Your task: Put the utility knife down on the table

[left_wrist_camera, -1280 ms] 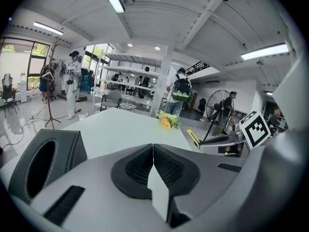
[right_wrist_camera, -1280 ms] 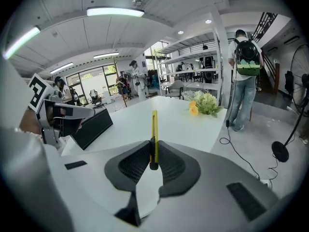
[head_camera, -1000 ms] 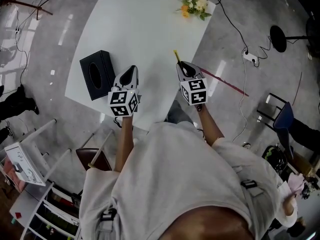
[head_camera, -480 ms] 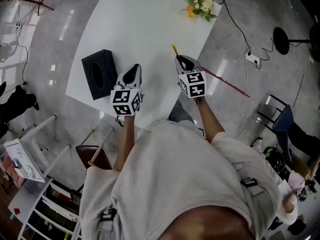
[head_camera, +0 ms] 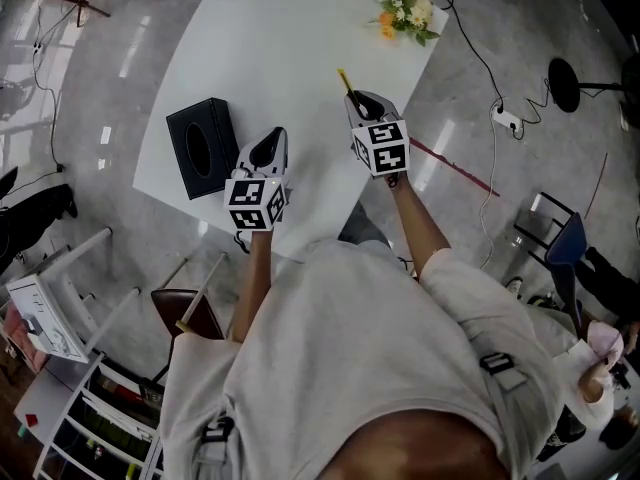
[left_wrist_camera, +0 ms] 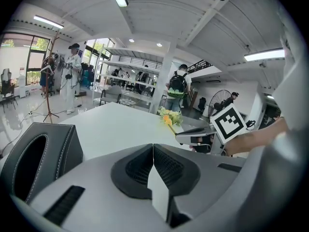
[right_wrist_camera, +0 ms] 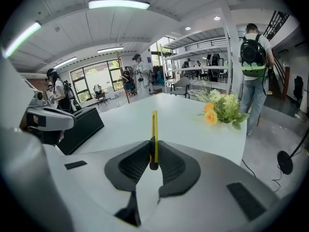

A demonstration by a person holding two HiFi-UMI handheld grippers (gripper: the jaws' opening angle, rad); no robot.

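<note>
A slim yellow utility knife point(right_wrist_camera: 154, 132) stands out past my right gripper point(right_wrist_camera: 153, 151), whose pads are shut on its rear end. In the head view the knife point(head_camera: 347, 84) points toward the far side of the white table point(head_camera: 270, 48), and the right gripper point(head_camera: 360, 100) hovers over the table's right part. My left gripper point(head_camera: 272, 143) hangs over the table's near edge with nothing in it. In the left gripper view its pads point(left_wrist_camera: 153, 154) meet. The right gripper point(left_wrist_camera: 195, 134) shows there at the right.
A black tissue box point(head_camera: 201, 148) stands on the table left of my left gripper. A small bunch of yellow and white flowers point(head_camera: 405, 10) sits at the table's far right corner. Cables and a power strip point(head_camera: 504, 117) lie on the floor to the right. People stand in the room behind.
My right gripper has carried the knife further out over the table, away from the near edge. The left gripper has stayed in place.
</note>
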